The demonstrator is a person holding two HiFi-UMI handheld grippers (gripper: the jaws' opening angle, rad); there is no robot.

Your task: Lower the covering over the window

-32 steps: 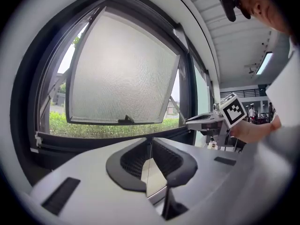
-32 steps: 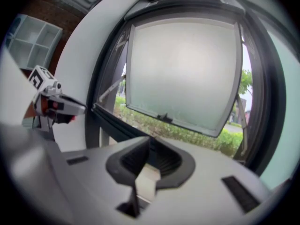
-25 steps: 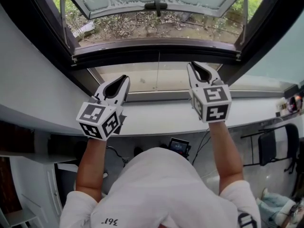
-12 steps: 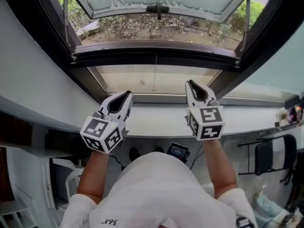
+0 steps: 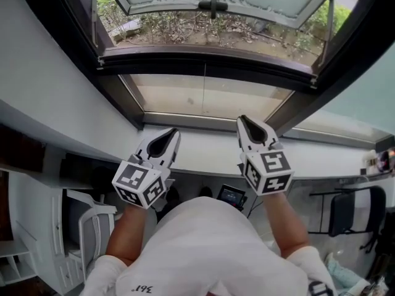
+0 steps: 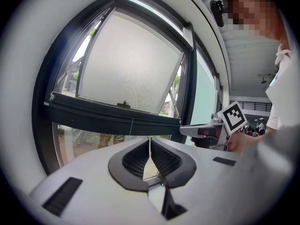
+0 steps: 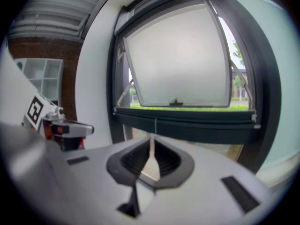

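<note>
- Your left tool (image 5: 171, 134) and right tool (image 5: 245, 122): jaws closed, empty.
- Window (image 5: 210, 66) top cropped in head view.
- Thin line (image 5: 205, 94) on pane: cord or seam, unclear.

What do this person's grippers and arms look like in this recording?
The left gripper and right gripper have white shells and tapering jaws lined with black ribbed pads. Each carries a white cube with black square markers: left cube, right cube. The person wears a white short-sleeved shirt; forearms are bare.
</note>
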